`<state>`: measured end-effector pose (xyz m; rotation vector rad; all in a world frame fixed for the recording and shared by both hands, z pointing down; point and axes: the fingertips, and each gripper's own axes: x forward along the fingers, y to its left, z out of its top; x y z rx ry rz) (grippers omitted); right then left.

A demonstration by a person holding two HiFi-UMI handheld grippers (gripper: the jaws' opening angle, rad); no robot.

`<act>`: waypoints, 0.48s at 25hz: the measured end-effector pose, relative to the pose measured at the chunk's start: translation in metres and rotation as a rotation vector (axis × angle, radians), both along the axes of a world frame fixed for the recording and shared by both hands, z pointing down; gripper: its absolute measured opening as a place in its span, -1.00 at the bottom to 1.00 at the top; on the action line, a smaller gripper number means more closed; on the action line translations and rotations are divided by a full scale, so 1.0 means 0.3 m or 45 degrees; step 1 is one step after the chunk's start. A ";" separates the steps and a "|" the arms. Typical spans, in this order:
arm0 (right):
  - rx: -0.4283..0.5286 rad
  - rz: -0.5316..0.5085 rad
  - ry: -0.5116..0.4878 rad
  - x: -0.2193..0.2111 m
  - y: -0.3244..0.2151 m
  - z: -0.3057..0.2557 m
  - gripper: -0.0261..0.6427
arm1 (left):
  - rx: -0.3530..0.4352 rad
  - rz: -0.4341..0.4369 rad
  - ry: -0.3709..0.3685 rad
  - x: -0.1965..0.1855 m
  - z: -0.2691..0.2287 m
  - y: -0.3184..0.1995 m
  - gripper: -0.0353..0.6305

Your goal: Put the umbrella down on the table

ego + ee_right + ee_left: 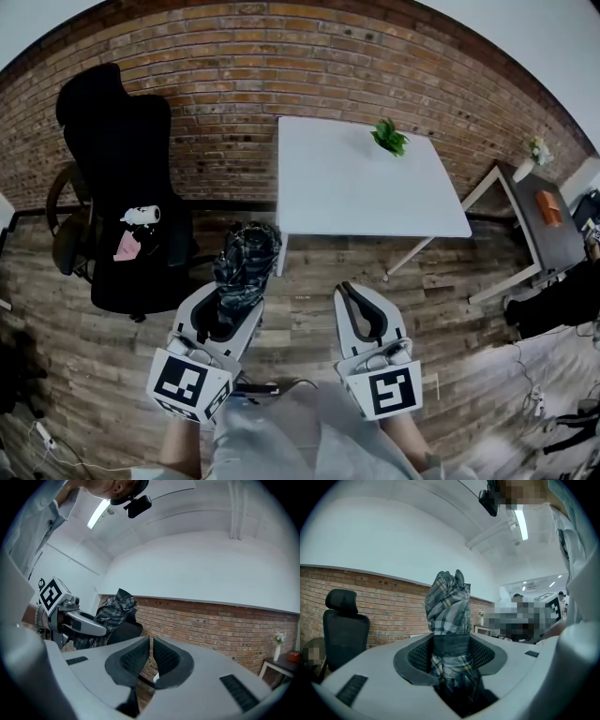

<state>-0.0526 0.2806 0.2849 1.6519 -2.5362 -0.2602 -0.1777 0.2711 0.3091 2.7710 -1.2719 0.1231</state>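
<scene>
A folded grey plaid umbrella (246, 255) stands nearly upright in my left gripper (225, 307), which is shut on its lower part. In the left gripper view the umbrella (449, 604) rises out between the black pads (417, 656), its strap band level with my left gripper (451, 644). My right gripper (349, 292) hangs beside it, shut, with nothing between its fingers. Seen from the right gripper view, my right gripper (151, 644) has its pads almost touching, and the umbrella (110, 612) is at the left. The white table (361, 192) lies ahead, beyond both grippers.
A small green plant (389, 138) stands near the table's far right corner. A black office chair (127, 202) holding small items is to the left, against the brick wall (234, 66). A dark side table (544, 220) stands at the right. Wooden floor lies below the grippers.
</scene>
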 end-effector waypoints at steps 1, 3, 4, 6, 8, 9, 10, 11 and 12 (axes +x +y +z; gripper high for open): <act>0.001 0.003 -0.001 -0.007 0.007 -0.001 -0.76 | 0.003 0.001 0.000 -0.006 -0.003 0.006 -0.23; 0.003 0.009 0.000 -0.018 0.024 0.001 -0.76 | 0.009 0.004 0.000 -0.015 -0.005 0.016 -0.23; 0.005 0.013 0.000 -0.023 0.032 0.003 -0.76 | 0.011 0.006 -0.001 -0.020 -0.004 0.021 -0.23; 0.009 0.021 0.001 -0.036 0.046 0.010 -0.76 | 0.015 0.012 -0.006 -0.034 0.001 0.030 -0.23; 0.008 0.025 0.004 -0.052 0.062 0.021 -0.76 | 0.015 0.017 -0.012 -0.050 0.010 0.040 -0.23; 0.006 0.027 0.008 -0.058 0.068 0.026 -0.76 | 0.016 0.019 -0.014 -0.057 0.011 0.042 -0.23; 0.007 0.030 0.010 -0.061 0.070 0.026 -0.76 | 0.019 0.021 -0.015 -0.062 0.009 0.041 -0.23; 0.012 0.034 0.007 -0.062 0.069 0.022 -0.76 | 0.024 0.022 -0.014 -0.065 0.005 0.039 -0.23; 0.018 0.039 0.001 -0.061 0.067 0.017 -0.76 | 0.029 0.023 -0.012 -0.065 0.001 0.036 -0.23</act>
